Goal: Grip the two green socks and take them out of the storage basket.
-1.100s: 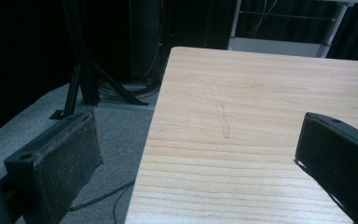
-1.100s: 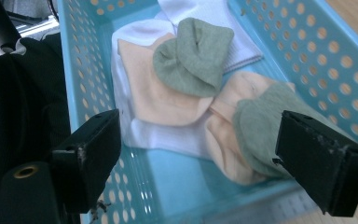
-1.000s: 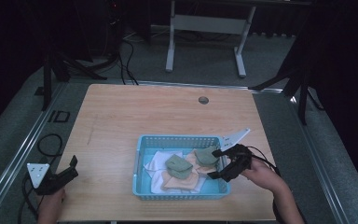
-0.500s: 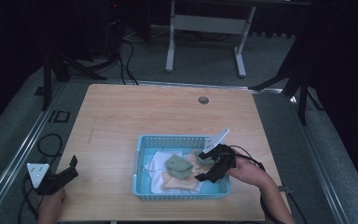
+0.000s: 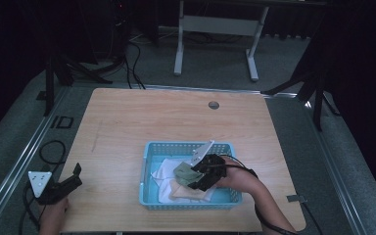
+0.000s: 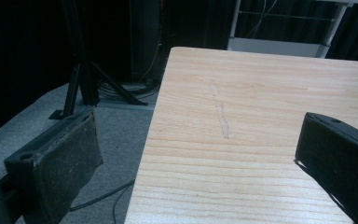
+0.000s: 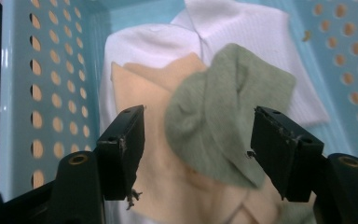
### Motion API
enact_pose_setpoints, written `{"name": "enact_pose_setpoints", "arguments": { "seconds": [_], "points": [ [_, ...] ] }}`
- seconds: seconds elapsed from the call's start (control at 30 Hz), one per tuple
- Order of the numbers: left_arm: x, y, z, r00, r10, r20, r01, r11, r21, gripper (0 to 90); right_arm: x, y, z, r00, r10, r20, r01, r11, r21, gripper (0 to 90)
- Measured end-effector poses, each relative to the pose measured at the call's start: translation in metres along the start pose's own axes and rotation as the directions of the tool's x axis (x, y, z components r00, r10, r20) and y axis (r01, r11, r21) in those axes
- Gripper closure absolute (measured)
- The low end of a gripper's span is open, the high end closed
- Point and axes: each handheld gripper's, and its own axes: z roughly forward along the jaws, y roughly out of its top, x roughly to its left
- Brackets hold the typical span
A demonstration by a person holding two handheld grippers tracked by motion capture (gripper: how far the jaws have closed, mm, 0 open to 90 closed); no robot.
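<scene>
Right gripper view first: my right gripper (image 7: 198, 140) has its two black jaws spread wide, one on each side of a green cloth (image 7: 228, 112), with nothing pinched between them. The cloth sits in the gap, folded over on itself; whether the pads touch it I cannot tell. Under it lies a peach cloth (image 7: 154, 79), and beneath that a white cloth (image 7: 242, 23) that reaches toward the far end. All three lie inside the blue basket (image 7: 37, 93), whose perforated walls rise on both sides of my jaws.

From the high view, my right gripper (image 5: 196, 178) is down inside the blue basket (image 5: 191, 148), over the green cloth (image 5: 182, 170), with the peach cloth (image 5: 188, 193) and white cloth (image 5: 164, 171) around it. The basket stands on the wooden table (image 5: 127, 122), toward my side and right of centre.

My left gripper (image 6: 200, 154) holds nothing either; its jaws stand far apart, straddling the table's left edge with bare wood (image 6: 261, 93) ahead. In the high view it (image 5: 73, 176) rests at the near left corner, well apart from the basket.
</scene>
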Motion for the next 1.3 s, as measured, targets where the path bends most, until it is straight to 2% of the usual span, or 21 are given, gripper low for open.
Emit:
{"name": "enact_pose_setpoints", "arguments": {
  "seconds": [0.17, 0.33, 0.43, 0.53, 0.57, 0.6, 0.63, 0.67, 0.77, 1.13, 1.17, 1.3],
  "points": [
    [0.0, 0.0, 0.0, 1.0, -0.001, 0.002, 0.001, 1.0, 0.001, 0.5, 0.001, 0.007, 0.011, 0.9998, -0.012, -0.016, 0.012, 1.0, 0.027, 35.3],
    [0.0, 0.0, 0.0, 1.0, 0.001, 0.002, -0.001, 1.0, 0.0, 0.5, -0.001, 0.013, 0.021, 0.9998, -0.02, -0.007, 0.02, 0.997, 0.069, 36.4],
    [0.0, 0.0, 0.0, 1.0, 0.0, 0.002, 0.0, 1.0, -0.001, 0.5, -0.004, 0.015, 0.029, 0.9998, -0.014, 0.014, 0.013, 0.994, 0.109, 41.2],
    [0.0, 0.0, 0.0, 1.0, 0.0, 0.002, 0.0, 1.0, -0.001, 0.5, -0.005, 0.015, 0.032, 1.0, -0.01, 0.003, 0.009, 0.992, 0.125, 54.4],
    [0.0, 0.0, 0.0, 1.0, 0.0, 0.003, 0.0, 1.0, -0.001, 0.5, -0.005, 0.015, 0.032, 0.9999, -0.009, 0.011, 0.008, 0.992, 0.124, 60.3],
    [0.0, 0.0, 0.0, 1.0, 0.0, 0.003, 0.0, 1.0, -0.001, 0.5, -0.006, 0.015, 0.031, 0.9999, -0.005, 0.012, 0.004, 0.993, 0.122, 69.9],
    [0.0, 0.0, 0.0, 1.0, 0.001, 0.002, -0.001, 1.0, -0.001, 0.5, -0.007, 0.015, 0.031, 1.0, -0.004, 0.005, 0.003, 0.993, 0.117, 74.8],
    [0.0, 0.0, 0.0, 1.0, 0.001, 0.002, -0.001, 1.0, -0.001, 0.5, -0.006, 0.016, 0.029, 0.9999, -0.004, 0.01, 0.003, 0.994, 0.112, 79.6],
    [0.0, 0.0, 0.0, 1.0, 0.001, 0.002, -0.001, 1.0, 0.0, 0.5, -0.006, 0.017, 0.024, 0.9997, -0.015, 0.019, 0.013, 0.995, 0.096, 82.2],
    [0.0, 0.0, 0.0, 1.0, 0.002, -0.001, -0.002, 1.0, 0.0, 0.5, 0.0, 0.029, -0.008, 0.9983, -0.048, 0.033, 0.047, 0.999, 0.017, 82.9],
    [0.0, 0.0, 0.0, 1.0, 0.001, -0.001, -0.001, 1.0, 0.0, 0.5, 0.001, 0.031, -0.017, 0.9981, -0.046, 0.041, 0.046, 0.999, -0.007, 82.9],
    [0.0, 0.0, 0.0, 1.0, 0.001, -0.002, -0.001, 1.0, 0.0, 0.5, 0.003, 0.034, -0.035, 0.9978, -0.045, 0.048, 0.048, 0.998, -0.05, 82.9]
  ]
}}
